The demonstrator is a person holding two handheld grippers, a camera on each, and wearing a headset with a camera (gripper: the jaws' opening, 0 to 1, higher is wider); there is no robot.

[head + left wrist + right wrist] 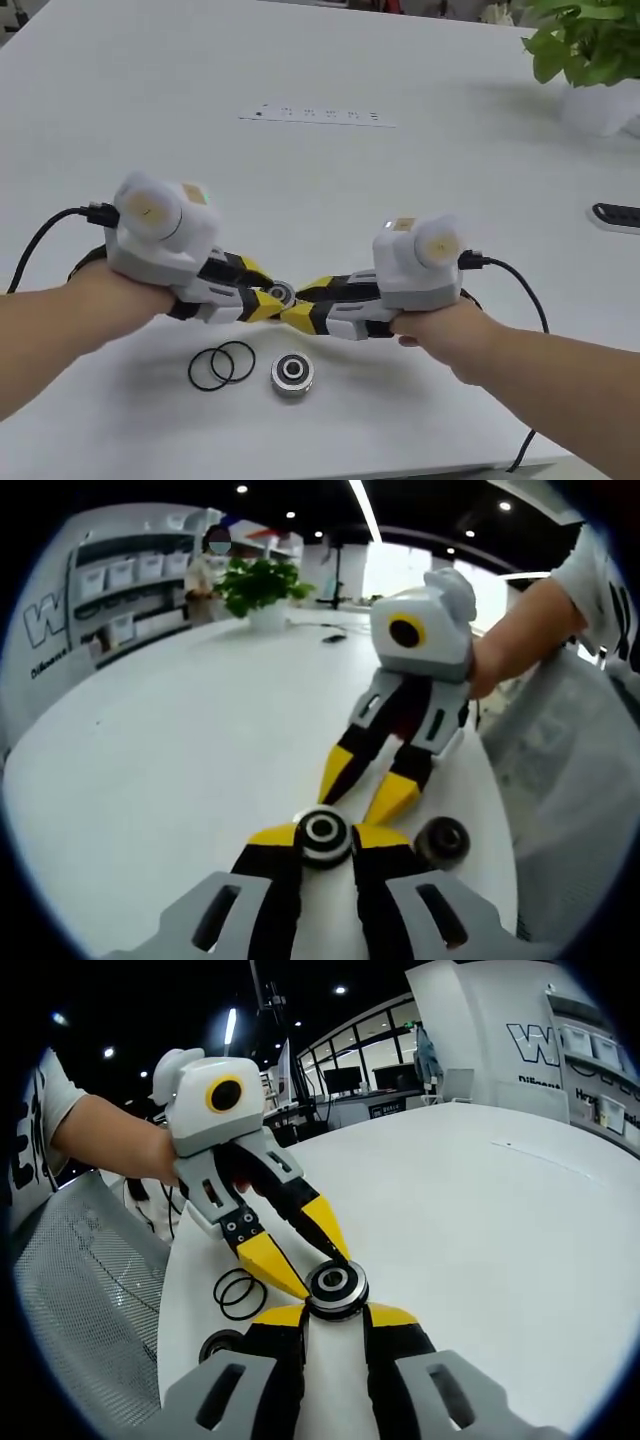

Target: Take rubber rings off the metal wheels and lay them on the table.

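Note:
A metal wheel (pixel 279 293) with a black rubber ring on it hangs above the white table (pixel 420 180), between both grippers. My left gripper (pixel 265 299) comes from the left and is shut on the wheel (pixel 323 837). My right gripper (pixel 296 302) meets it from the right, its yellow jaw tips closed against the same wheel (pixel 337 1286). In the left gripper view the right gripper (pixel 362 792) points in from above. In the right gripper view the left gripper (pixel 310 1255) reaches in from the upper left. Two loose black rubber rings (pixel 222 364) lie overlapping near the front edge, beside another metal wheel (pixel 292 372).
A flush socket strip (pixel 317 114) runs across the table's far middle. A potted plant (pixel 585 45) stands at the far right, and a flat black object (pixel 615 215) lies at the right edge. Black cables (pixel 40 240) trail from both grippers.

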